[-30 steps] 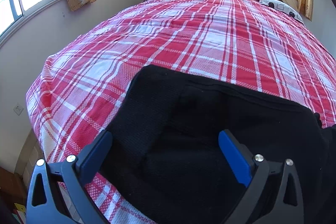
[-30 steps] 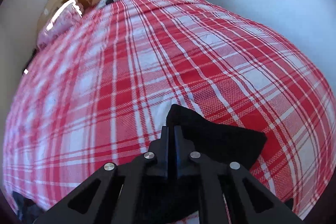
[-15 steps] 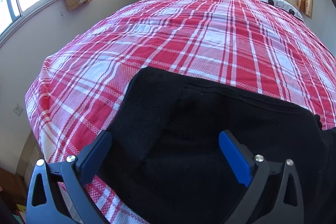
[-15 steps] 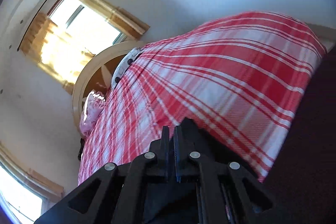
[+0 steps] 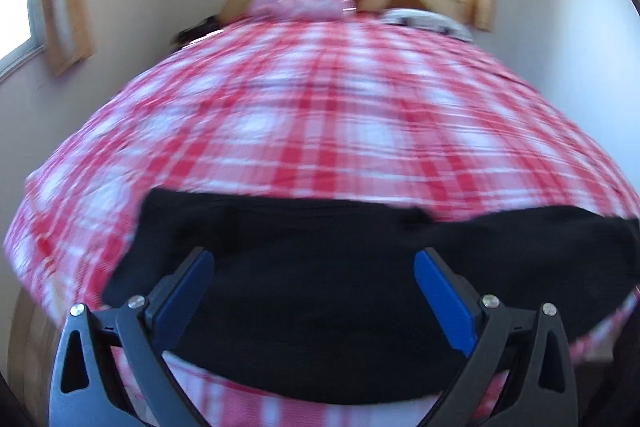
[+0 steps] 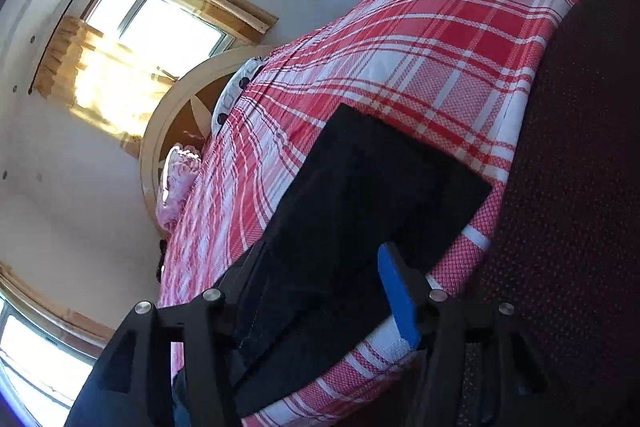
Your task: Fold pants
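Sunlit bed (image 5: pixel 320 115) in red plaid carries the black pants (image 5: pixel 312 299) near its foot, soft, limp knit best pinched at an edge or corner, while left gripper (image 5: pixel 314 291) and right gripper (image 6: pixel 320 291) both gape empty.

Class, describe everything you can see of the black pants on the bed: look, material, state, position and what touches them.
The black pants are plain dark cloth, seemingly a soft knit, with no visible pattern. They lie flat, folded into a broad rectangular slab with a straight far edge, near the foot edge of the red plaid bedspread, which supports them. In the right wrist view the pants show a crisp squared corner. Both the left gripper and right gripper have jaws open over them, gripping nothing.
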Demonstrator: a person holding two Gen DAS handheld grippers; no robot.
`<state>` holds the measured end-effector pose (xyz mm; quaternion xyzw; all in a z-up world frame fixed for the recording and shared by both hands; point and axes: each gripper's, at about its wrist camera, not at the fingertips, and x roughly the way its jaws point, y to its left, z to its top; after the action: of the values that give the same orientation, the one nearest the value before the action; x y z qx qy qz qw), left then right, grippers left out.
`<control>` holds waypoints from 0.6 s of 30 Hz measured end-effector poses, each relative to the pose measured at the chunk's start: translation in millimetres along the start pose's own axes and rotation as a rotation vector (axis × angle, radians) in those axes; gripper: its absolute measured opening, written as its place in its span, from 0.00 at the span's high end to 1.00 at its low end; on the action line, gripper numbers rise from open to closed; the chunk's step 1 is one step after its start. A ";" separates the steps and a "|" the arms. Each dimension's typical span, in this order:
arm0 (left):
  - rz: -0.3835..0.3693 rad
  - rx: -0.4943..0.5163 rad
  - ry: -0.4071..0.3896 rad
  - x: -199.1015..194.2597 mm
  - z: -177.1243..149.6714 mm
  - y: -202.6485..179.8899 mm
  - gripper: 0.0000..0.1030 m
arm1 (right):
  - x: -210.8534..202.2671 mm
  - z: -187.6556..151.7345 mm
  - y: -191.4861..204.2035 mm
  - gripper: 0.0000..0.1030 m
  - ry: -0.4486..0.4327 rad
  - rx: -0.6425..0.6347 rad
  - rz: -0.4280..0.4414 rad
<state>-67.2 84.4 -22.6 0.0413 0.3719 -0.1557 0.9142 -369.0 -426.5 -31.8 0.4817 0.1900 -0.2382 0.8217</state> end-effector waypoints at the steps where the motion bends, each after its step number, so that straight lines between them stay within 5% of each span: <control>1: -0.049 0.048 -0.010 -4.0 -0.9 -18.3 0.01 | 4.0 -1.8 -0.8 0.47 -0.008 -0.002 -0.031; 3: -0.143 0.158 -0.017 -8.7 -5.8 -62.4 0.01 | 12.9 -0.6 -5.8 0.51 -0.021 0.016 -0.061; 9: -0.414 0.278 0.090 -11.2 -18.0 -158.8 0.08 | 41.7 10.4 -21.2 0.61 -0.005 0.111 -0.163; 11: -0.399 0.340 0.073 -10.1 -23.7 -181.1 0.08 | 45.7 10.1 -18.2 0.62 -0.021 0.109 -0.182; 13: -0.383 0.394 0.064 -7.0 -26.5 -193.7 0.09 | 49.0 11.4 -10.9 0.95 -0.029 0.059 -0.187; 18: -0.345 0.477 0.079 -1.0 -41.0 -208.0 0.09 | 39.3 18.1 -10.6 0.97 -0.050 0.002 -0.103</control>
<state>-160.7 -104.8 -43.0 0.1973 0.3617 -0.3901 0.8234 -341.6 -455.2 -52.0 0.4659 0.1937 -0.2925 0.8123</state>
